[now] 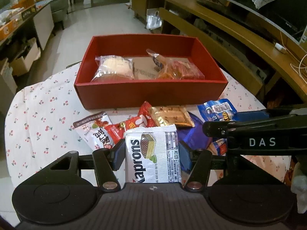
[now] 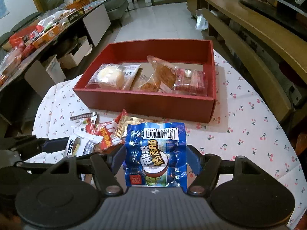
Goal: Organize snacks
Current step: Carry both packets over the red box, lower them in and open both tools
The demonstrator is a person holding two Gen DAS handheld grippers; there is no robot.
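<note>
A red box (image 1: 149,94) (image 2: 142,101) stands on the cherry-print table and holds a clear-wrapped bun (image 1: 115,68) (image 2: 111,75), an orange pastry packet (image 1: 168,71) (image 2: 163,74) and a red packet (image 1: 191,71) (image 2: 191,82). My left gripper (image 1: 151,153) is shut on a white Kaprons wafer packet (image 1: 153,155) (image 2: 80,145) in front of the box. My right gripper (image 2: 155,157) is shut on a blue sausage packet (image 2: 155,153) (image 1: 216,111), just right of the left one. Loose snacks lie between them: a gold packet (image 1: 170,116), red packets (image 1: 132,124) (image 2: 107,132) and a white-brown packet (image 1: 94,128).
A wooden TV stand (image 1: 230,25) (image 2: 249,25) runs along the right. A cluttered dark table (image 2: 38,34) and cardboard boxes (image 1: 23,61) are at the left. The right gripper's arm (image 1: 259,134) crosses the left wrist view. Bare tablecloth (image 2: 249,134) lies right of the box.
</note>
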